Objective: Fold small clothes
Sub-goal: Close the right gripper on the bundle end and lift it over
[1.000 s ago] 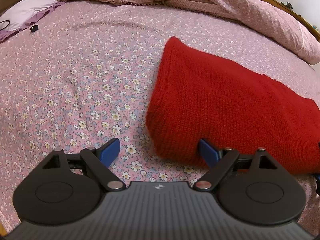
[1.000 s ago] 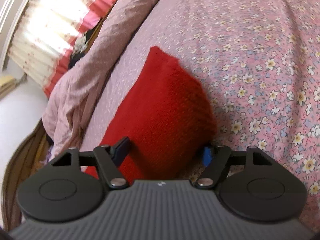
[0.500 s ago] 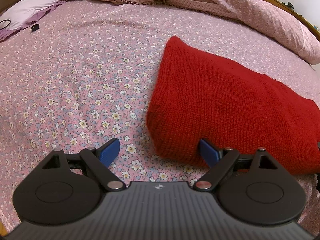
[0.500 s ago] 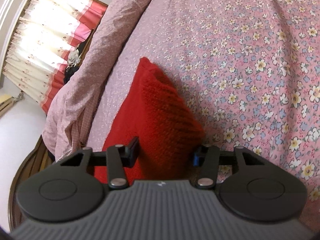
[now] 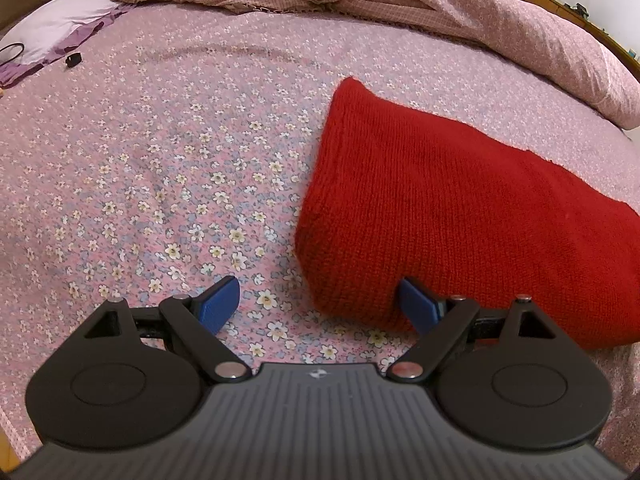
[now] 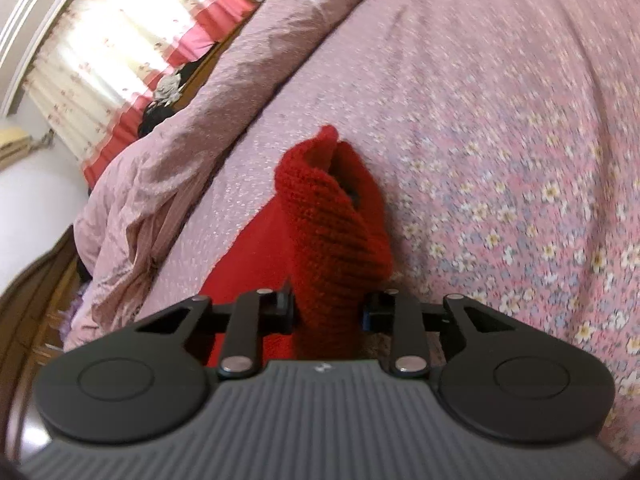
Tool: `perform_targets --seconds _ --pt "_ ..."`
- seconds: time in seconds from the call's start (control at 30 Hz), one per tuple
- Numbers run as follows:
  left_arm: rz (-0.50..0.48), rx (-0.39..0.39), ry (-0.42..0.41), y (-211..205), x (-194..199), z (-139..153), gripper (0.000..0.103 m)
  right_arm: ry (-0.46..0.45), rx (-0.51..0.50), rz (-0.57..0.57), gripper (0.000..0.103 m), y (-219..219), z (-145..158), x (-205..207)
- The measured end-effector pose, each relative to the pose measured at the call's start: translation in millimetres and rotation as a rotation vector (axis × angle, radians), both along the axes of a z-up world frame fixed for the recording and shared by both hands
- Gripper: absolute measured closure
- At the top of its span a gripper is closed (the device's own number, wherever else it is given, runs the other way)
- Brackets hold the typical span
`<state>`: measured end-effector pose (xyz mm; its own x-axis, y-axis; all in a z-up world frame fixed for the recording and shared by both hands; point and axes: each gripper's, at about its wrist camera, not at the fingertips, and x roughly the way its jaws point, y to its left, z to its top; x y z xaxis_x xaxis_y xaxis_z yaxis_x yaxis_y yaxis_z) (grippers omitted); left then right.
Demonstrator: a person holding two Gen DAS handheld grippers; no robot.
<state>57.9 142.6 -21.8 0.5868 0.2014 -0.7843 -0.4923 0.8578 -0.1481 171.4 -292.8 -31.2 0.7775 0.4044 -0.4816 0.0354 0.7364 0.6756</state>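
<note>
The red knitted garment (image 5: 460,216) lies flat on the flowered bedsheet (image 5: 168,168), over toward the rumpled pink duvet (image 5: 500,28) heaped along the far edge. The right gripper (image 6: 330,310) has just been closing its jaws and now pinches one corner of the knit — the wool bunches up into a raised fold between the pads. The left gripper (image 5: 318,306) hangs with its blue fingers (image 5: 218,304) spread wide, straddling the near corner without pressing it — one finger over bare sheet, the other at the garment's edge.
</note>
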Motion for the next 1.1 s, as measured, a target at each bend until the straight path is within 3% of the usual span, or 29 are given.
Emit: perform_targets --seconds 0.53,1.1 --pt "0.028 0.031 -0.036 6.8 -14.1 18.8 0.013 -0.297 -0.217 0.169 0.079 42.0 65.3 -1.7" --pt "0.108 0.05 -0.048 39.0 -32.6 26.2 0.013 -0.478 -0.236 0.406 0.08 120.1 111.2 -3.0"
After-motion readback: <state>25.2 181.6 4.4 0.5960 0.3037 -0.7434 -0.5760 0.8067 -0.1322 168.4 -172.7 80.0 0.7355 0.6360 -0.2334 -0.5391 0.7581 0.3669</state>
